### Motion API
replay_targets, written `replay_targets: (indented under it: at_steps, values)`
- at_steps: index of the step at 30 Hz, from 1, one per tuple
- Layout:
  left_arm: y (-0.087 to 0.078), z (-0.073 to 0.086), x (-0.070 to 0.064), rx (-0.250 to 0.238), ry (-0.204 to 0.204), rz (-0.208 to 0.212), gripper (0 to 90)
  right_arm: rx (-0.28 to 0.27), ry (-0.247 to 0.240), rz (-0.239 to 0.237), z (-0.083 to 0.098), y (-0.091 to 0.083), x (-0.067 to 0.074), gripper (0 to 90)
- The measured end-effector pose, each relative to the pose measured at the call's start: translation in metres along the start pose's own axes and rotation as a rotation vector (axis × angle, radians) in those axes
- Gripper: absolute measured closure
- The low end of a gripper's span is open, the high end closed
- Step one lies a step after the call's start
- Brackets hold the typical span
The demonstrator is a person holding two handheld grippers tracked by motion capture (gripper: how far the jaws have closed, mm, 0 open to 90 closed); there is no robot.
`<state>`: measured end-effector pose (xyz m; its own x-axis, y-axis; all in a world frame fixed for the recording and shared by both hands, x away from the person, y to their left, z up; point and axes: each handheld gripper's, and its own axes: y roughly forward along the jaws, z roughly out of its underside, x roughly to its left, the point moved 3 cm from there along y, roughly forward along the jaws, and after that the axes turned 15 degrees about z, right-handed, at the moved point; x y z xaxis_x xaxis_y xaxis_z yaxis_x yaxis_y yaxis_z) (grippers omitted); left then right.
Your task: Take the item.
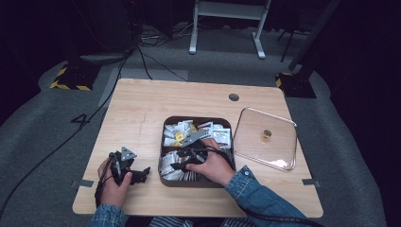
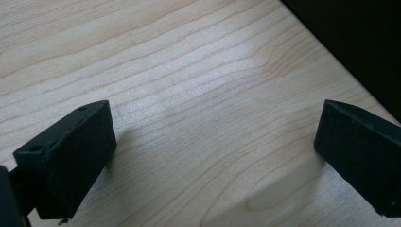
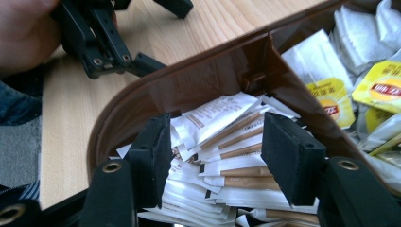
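Observation:
A brown divided box (image 1: 162,137) sits mid-table, full of paper sachets and tea bags. My right gripper (image 1: 177,163) dips into its near-left compartment. In the right gripper view its jaws (image 3: 215,156) stand apart on either side of a heap of white-and-brown sachets (image 3: 231,137), with no sachet visibly pinched; the box wall (image 3: 189,90) curves just beyond them. Yellow-labelled tea bags (image 3: 378,87) lie in the neighbouring compartment. My left gripper (image 1: 142,172) rests on the table left of the box, and its jaws (image 2: 215,156) are wide apart over bare wood (image 2: 189,71).
A square clear lid (image 1: 255,142) with a small gold knob (image 1: 267,134) lies flat on the table to the right of the box. The table's near edge runs close behind both hands. A cable trails off the left side onto grey carpet.

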<state>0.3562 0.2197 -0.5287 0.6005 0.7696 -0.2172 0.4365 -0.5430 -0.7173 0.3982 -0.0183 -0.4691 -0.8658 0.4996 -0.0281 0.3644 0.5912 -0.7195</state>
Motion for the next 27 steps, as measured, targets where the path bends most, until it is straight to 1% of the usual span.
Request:
replay_targets:
  at_steps: [2,5,6,11,16,17,18,20,21,22,23,24,25,26,27]
  values:
    - [0.0,0.0,0.0,-0.001,-0.002,0.004,0.1,0.014,0.004,0.0,0.001,0.003,0.002,43.4]
    - [0.001,0.0,0.0,0.001,0.0,0.005,0.1,0.026,-0.005,-0.003,0.001,0.007,0.005,43.8]
    - [0.001,0.0,0.0,0.001,0.0,0.005,0.1,0.026,-0.01,-0.003,0.001,0.008,0.006,44.3]
    - [0.001,0.0,0.0,0.001,0.0,0.005,0.1,0.015,-0.002,-0.007,-0.002,0.01,0.008,45.1]
    - [0.001,0.0,0.0,0.001,0.0,0.004,0.1,-0.001,0.037,-0.027,-0.006,0.016,0.011,46.7]
    - [0.001,0.0,0.0,0.001,0.0,0.004,0.1,-0.001,0.037,-0.027,-0.006,0.016,0.011,46.7]
    - [0.001,0.0,0.0,0.001,0.0,0.004,0.1,-0.001,0.032,-0.023,-0.006,0.018,0.012,49.1]
    - [0.001,0.0,0.0,0.001,0.0,0.005,0.1,-0.001,0.023,-0.018,-0.007,0.019,0.012,50.7]
    - [0.001,0.0,0.0,0.001,0.0,0.004,0.1,0.001,0.017,-0.007,-0.008,0.019,0.012,54.7]
    - [0.001,0.0,0.0,0.001,0.0,0.005,0.1,0.001,0.017,-0.007,-0.008,0.019,0.012,54.7]
    - [0.001,0.0,0.0,0.001,0.0,0.005,0.1,-0.004,0.023,-0.007,-0.01,0.019,0.011,58.7]
    - [0.001,0.0,0.0,0.001,0.0,0.005,0.1,-0.004,0.023,-0.007,-0.01,0.019,0.011,58.7]
    - [0.001,0.0,0.0,0.001,0.0,0.005,0.1,-0.006,0.021,-0.01,-0.01,0.018,0.011,65.3]
    - [0.001,0.0,0.0,0.001,0.0,0.005,0.1,-0.006,0.021,-0.01,-0.01,0.018,0.011,65.3]
    - [0.001,0.0,0.0,0.001,0.0,0.005,0.1,-0.003,0.013,-0.012,-0.01,0.018,0.011,67.7]
